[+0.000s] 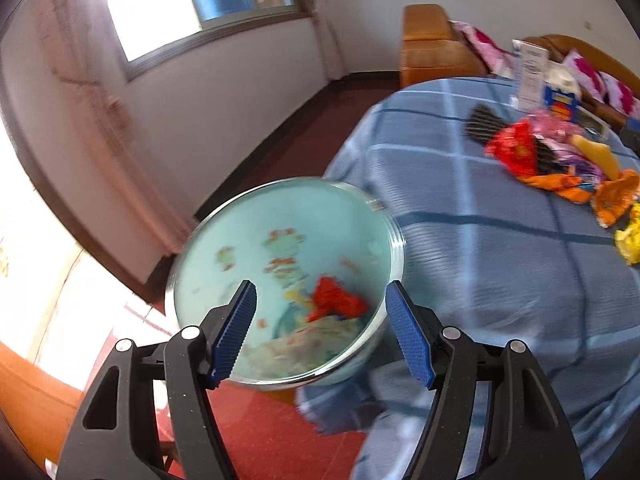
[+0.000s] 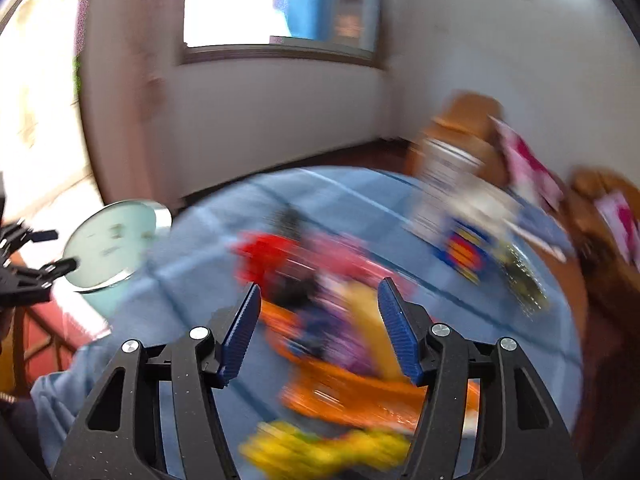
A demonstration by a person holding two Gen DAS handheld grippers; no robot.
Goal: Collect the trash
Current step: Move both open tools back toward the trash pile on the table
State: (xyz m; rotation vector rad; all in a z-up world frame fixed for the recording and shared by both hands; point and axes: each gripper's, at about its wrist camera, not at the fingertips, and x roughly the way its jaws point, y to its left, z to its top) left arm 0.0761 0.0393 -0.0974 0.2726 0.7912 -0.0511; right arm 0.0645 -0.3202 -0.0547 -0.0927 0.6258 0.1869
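Observation:
A pale green trash bin (image 1: 280,280) stands on the floor beside the round table, with a red wrapper (image 1: 338,300) and crumpled paper inside. My left gripper (image 1: 320,328) is open and empty right above the bin's mouth. A pile of wrappers lies on the blue checked tablecloth (image 1: 460,240): red (image 1: 514,148), orange (image 1: 600,192), yellow (image 1: 630,240). In the blurred right wrist view my right gripper (image 2: 318,330) is open and empty above the pile, over an orange wrapper (image 2: 352,392) and a yellow wrapper (image 2: 320,448). The bin (image 2: 108,244) and my left gripper (image 2: 36,256) show at the left.
A blue and yellow carton (image 1: 560,100) and a white box (image 1: 530,76) stand at the table's far side. A black comb (image 1: 484,124) lies near the pile. An orange sofa (image 1: 432,44) with pink cushions is behind the table. The floor is red.

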